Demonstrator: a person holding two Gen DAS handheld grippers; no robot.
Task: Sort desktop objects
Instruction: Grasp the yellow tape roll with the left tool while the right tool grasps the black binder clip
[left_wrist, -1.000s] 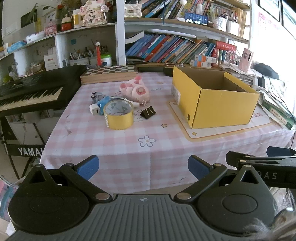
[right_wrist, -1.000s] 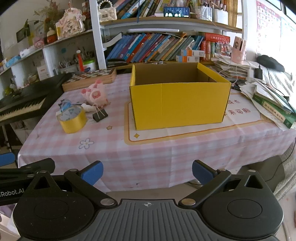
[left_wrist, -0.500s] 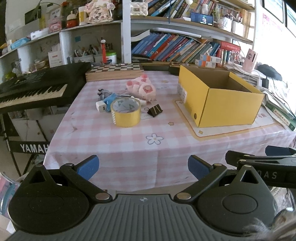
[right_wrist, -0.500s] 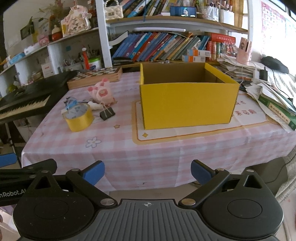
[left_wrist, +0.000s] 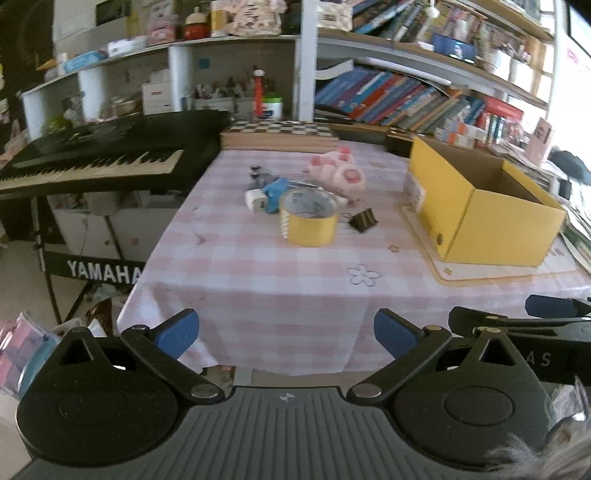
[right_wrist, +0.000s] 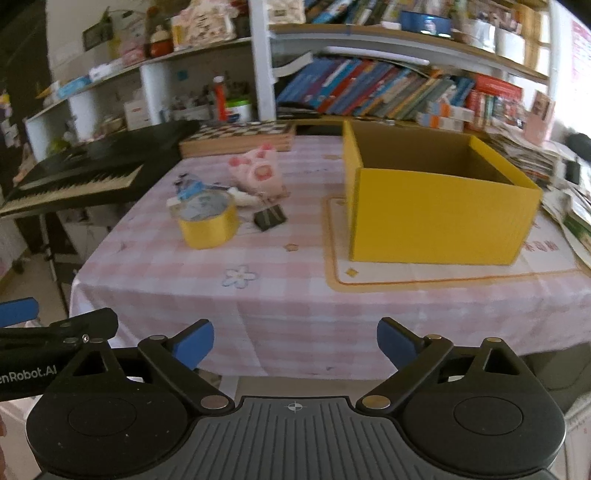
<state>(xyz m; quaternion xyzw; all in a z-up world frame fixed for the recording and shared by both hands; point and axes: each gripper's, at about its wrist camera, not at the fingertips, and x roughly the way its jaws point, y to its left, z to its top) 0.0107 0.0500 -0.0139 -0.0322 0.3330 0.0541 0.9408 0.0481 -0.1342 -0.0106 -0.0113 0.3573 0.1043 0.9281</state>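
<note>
While both grippers hang in front of the near edge of the table, nothing is between their fingers. The left gripper has its blue-tipped jaws spread wide and empty. The right gripper also stands wide with nothing inside, though its jaws have just been closing a little. Each gripper shows at the edge of the other's view, so they are side by side.

Beyond them lies the table under a pink checked cloth with small flower prints. On its left part the small objects sit close together. Nearest is a roll of yellow tape, standing on its flat side. Just to the right of it lies a black binder clip. Behind the tape there are a white charger plug and a blue object which I cannot name surely. A pink plush toy lies a bit further back, near the tape.

On the right part an open yellow cardboard box stands on a pale mat, well apart from the small things.

At the far edge lies a chessboard. A black Yamaha keyboard stands beside the table on the left, and bookshelves fill the back wall.
</note>
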